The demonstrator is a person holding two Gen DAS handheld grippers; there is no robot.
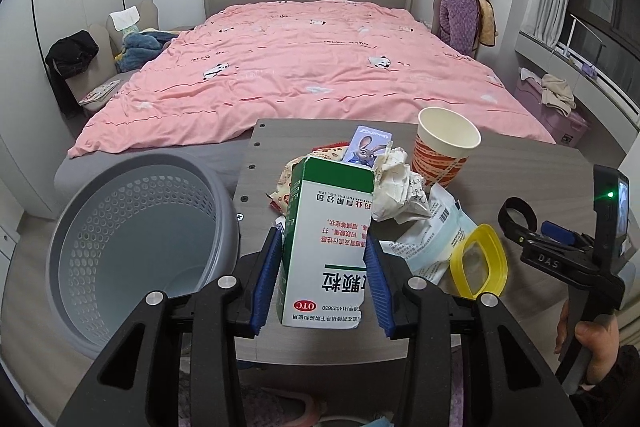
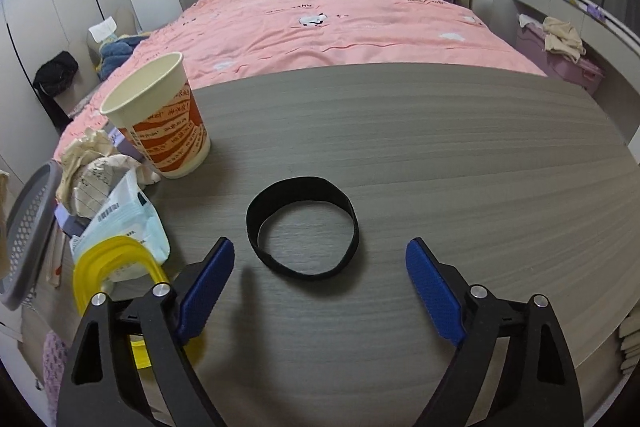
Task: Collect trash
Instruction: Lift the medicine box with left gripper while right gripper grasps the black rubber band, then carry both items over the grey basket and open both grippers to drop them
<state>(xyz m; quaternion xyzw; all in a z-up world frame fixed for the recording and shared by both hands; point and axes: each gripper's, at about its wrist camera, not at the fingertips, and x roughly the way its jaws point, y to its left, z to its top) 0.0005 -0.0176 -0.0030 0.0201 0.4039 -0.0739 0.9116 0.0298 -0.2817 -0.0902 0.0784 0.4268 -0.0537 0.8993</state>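
Observation:
My left gripper [image 1: 323, 267] is shut on a green-and-white medicine box [image 1: 328, 239], held upright over the near edge of the grey table [image 1: 520, 163]. Behind it lie crumpled paper [image 1: 396, 183], a blue cartoon card box [image 1: 366, 145], a white plastic packet [image 1: 424, 243], a yellow lid ring [image 1: 478, 261] and an orange paper cup [image 1: 444, 151]. A grey perforated basket [image 1: 136, 235] stands left of the table. My right gripper [image 2: 320, 283] is open above the table, its fingers either side of a black band [image 2: 302, 227]. The cup [image 2: 160, 119], packet [image 2: 124, 227] and yellow ring [image 2: 108, 267] lie to its left.
A bed with a pink cover [image 1: 312, 67] lies beyond the table. A chair with clothes [image 1: 76, 59] stands at the left, a purple bin [image 1: 556, 111] at the right. The basket's rim [image 2: 28, 227] shows at the left edge of the right wrist view.

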